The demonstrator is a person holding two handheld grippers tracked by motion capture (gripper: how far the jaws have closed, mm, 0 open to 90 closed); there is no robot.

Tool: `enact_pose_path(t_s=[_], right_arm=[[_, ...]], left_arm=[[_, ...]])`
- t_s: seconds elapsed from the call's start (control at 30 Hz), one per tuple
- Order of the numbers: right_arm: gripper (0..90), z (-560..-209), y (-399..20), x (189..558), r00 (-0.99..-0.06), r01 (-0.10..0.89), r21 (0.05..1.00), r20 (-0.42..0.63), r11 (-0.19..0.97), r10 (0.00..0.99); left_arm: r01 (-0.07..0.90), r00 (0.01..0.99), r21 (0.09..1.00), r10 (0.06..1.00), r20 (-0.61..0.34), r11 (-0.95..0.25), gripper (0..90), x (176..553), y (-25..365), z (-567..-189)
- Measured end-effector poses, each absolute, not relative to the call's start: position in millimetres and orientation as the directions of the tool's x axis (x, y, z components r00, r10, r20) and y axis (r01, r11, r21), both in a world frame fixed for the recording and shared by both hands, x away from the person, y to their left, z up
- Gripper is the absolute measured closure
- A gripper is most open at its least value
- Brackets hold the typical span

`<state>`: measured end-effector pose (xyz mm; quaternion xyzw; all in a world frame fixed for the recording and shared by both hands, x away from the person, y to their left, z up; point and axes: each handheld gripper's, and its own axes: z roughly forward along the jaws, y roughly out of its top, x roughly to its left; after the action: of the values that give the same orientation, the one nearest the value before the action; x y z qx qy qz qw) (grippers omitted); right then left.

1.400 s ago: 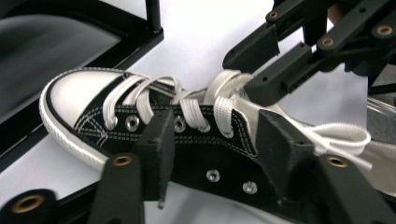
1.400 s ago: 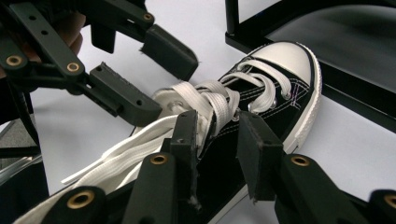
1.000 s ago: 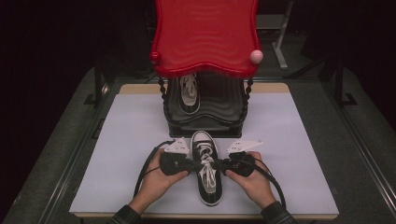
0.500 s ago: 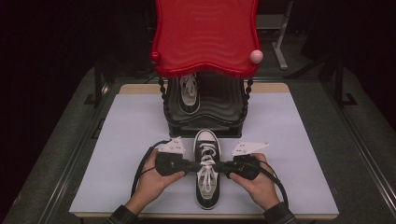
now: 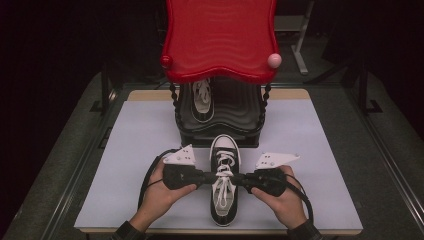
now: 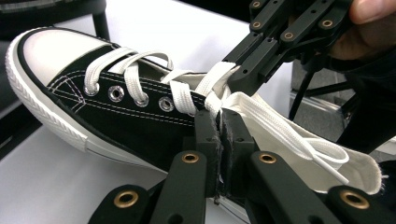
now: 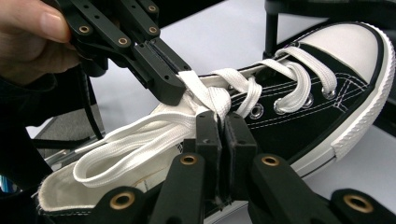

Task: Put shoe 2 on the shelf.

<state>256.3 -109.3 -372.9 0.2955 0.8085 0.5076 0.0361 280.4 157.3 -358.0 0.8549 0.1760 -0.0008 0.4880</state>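
A black canvas sneaker [image 5: 223, 186] with white laces [image 5: 224, 172] lies on the white mat, toe pointing away from me. My left gripper [image 5: 208, 178] comes in from the shoe's left and is shut on a lace strand at the crossing [image 6: 214, 99]. From the right, my right gripper [image 5: 240, 179] is shut on the other strand beside the knot [image 7: 218, 100]. Both sets of tips meet over the tongue. Loose lace loops [image 7: 140, 135] lie over the shoe's opening. In each gripper view the other gripper [image 6: 261, 56] [image 7: 154, 65] shows just behind the laces.
A black rack with a red wavy top [image 5: 220, 40] stands at the back of the mat [image 5: 320, 150]. A second matching sneaker [image 5: 202, 100] sits on its lower shelf. Open mat lies on both sides of the hands. Cables [image 5: 302, 197] loop near the wrists.
The two grippers have drawn slightly apart with the lace strands in them. The sneaker has hardly moved.
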Motion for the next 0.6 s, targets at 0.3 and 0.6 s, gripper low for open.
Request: enact_pose_path(t_s=[0.3, 0.6], right_arm=[[85.5, -351, -116, 253, -0.831, 0.395, 0.873, 0.206, 0.287, 0.517], [85.7, -326, -122, 270, -0.826, 0.337, 0.901, 0.145, 0.272, 0.544]], left_arm=[[0.256, 0.950, 0.856, 0.281, -0.136, -0.449, 86.7, 282, 153, -336], [0.206, 0.950, 0.878, 0.303, -0.074, -0.432, 86.7, 304, 146, -308]])
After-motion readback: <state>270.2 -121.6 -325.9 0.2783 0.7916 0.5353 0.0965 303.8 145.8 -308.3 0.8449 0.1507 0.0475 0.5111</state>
